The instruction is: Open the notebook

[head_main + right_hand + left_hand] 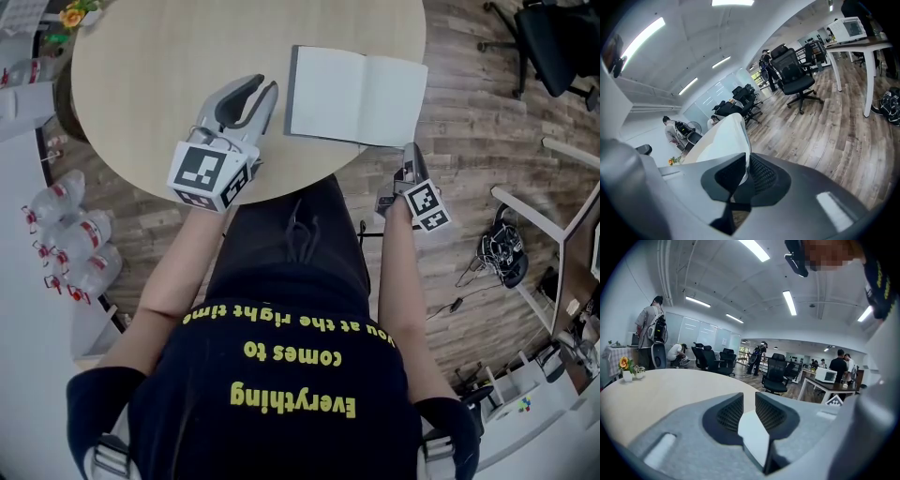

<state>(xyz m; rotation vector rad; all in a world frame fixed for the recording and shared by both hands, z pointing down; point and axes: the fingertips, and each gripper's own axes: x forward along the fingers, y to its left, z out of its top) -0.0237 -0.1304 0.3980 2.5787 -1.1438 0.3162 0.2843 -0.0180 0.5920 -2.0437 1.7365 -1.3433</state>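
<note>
Notebook (356, 94) open on surface (169, 75); right tool (410, 150) pinches its near corner (past the rim). Left tool (264, 86), slightly spread, rests beside the left edge.

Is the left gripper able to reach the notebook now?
Probably yes: the left gripper lies on the table just beside the open notebook, near its left edge, with only bare tabletop between them.

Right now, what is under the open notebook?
The notebook lies on the round table; its near right corner seems to overhang the floor. Anything directly beneath is covered.
</note>
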